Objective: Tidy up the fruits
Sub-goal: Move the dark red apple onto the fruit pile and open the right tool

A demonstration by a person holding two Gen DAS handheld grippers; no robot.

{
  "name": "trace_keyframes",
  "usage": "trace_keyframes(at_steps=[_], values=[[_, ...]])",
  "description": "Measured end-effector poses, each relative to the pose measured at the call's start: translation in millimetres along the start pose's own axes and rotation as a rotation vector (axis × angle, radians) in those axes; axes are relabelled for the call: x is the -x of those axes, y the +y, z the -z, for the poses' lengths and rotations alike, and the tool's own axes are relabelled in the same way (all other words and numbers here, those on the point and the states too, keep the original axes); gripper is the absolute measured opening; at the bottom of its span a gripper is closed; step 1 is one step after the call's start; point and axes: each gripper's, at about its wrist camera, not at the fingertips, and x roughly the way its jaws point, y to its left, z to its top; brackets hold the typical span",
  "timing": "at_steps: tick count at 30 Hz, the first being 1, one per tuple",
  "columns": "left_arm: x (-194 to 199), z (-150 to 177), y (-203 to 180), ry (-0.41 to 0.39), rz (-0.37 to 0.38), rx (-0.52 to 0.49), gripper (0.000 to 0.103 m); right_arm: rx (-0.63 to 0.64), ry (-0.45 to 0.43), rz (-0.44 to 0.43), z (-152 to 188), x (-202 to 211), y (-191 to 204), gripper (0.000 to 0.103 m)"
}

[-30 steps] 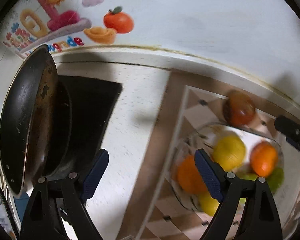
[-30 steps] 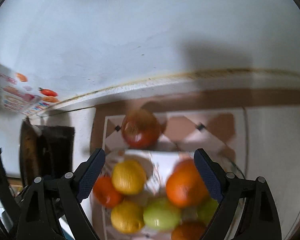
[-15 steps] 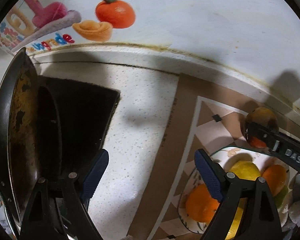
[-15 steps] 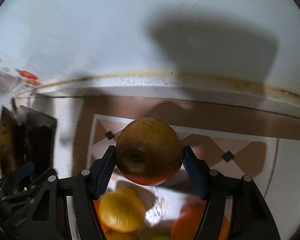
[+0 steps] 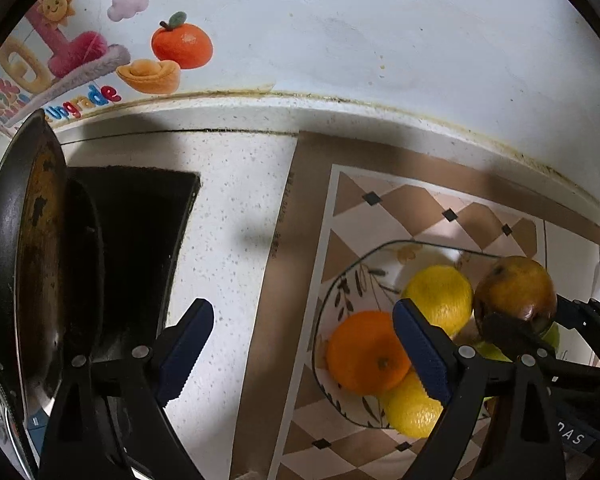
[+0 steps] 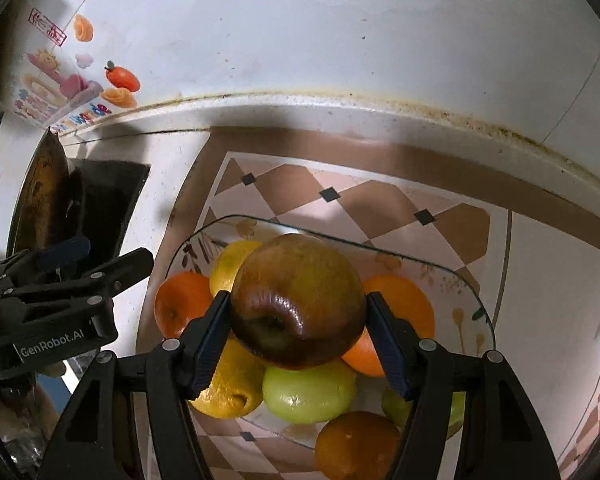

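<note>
**Right gripper carrying a brown-red apple above the fruit plate**

We see the right gripper [image 6: 298,340] pinching the round, brown-red bruised apple [image 6: 298,300] between its blue pads, directly over the clear glass plate [image 6: 466,286] of oranges, lemons and green fruit. We judge a release here drops it onto the pile. The left gripper [image 5: 302,350] hangs beside the plate, its jaws spreading around nothing.

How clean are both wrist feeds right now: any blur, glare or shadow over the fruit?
Left wrist view: sharp, fisheye bends the counter edge, a soft shadow falls on the counter. Right wrist view: sharp, the apple in the right gripper shows a small glare spot and hides part of the bowl.
</note>
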Motion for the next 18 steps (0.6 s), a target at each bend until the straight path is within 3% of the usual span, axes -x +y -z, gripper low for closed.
trace_keyframes(at_steps=[5, 8, 13, 18], values=[[4.8, 5.3, 0.8, -0.003, 0.007, 0.014, 0.092, 0.014, 0.01, -0.001, 5.3, 1.8, -0.1, 0.07], [8.9, 9.6, 2.2, -0.009, 0.003, 0.011, 0.092, -0.022, 0.011, 0.001, 5.8, 5.5, -2.6, 0.081], [21.6, 21.2, 3.8, -0.037, -0.01, -0.005, 0.092, -0.055, -0.061, 0.098, 22.5, 35.4, -3.9, 0.093], [42.1, 47.0, -1.0, -0.078, -0.003, -0.048, 0.092, -0.098, -0.128, 0.224, 63.0, 70.4, -7.8, 0.095]])
